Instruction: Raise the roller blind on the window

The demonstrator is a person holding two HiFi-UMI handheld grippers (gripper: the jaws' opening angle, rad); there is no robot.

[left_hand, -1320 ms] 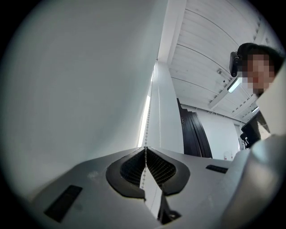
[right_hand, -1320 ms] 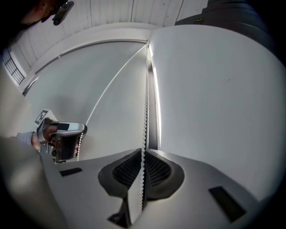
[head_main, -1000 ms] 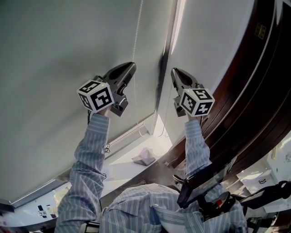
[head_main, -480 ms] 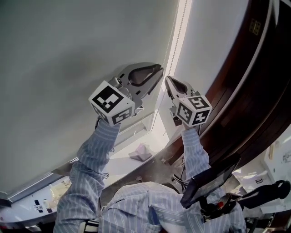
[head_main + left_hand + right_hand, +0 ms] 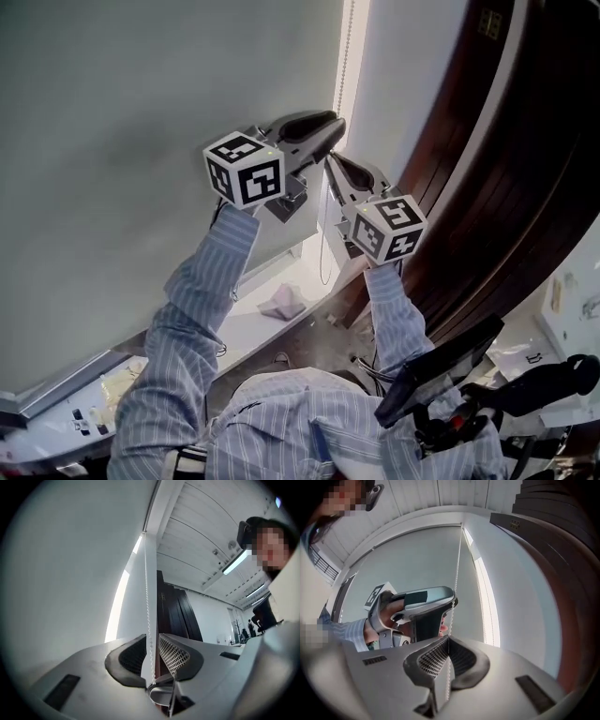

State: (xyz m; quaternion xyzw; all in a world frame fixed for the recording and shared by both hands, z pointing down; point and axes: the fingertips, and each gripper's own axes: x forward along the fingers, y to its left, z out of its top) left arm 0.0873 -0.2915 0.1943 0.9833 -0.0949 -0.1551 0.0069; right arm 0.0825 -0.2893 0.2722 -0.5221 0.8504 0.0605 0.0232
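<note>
The grey roller blind (image 5: 141,112) fills the window at the left. Its white bead chain (image 5: 342,56) hangs along the blind's right edge. My left gripper (image 5: 330,127) is the upper one on that chain. In the left gripper view the chain (image 5: 147,597) runs through the gap between the left gripper (image 5: 152,639) jaws, which have just been opening and do not press on it. Just below, my right gripper (image 5: 330,161) is shut on the chain. In the right gripper view the chain (image 5: 457,573) passes between the closed pads of the right gripper (image 5: 447,640), with the left gripper (image 5: 452,603) above.
A dark wooden panel (image 5: 506,169) stands close on the right. Below, the white window sill (image 5: 253,337) carries a crumpled pale cloth (image 5: 279,302). A bright strip of window (image 5: 354,37) shows beside the blind. Dark equipment (image 5: 441,361) hangs at the person's waist.
My left gripper has moved right to the chain and now sits just above the right gripper, with its jaws opened. The right gripper has shifted slightly left and stays shut on the chain.
</note>
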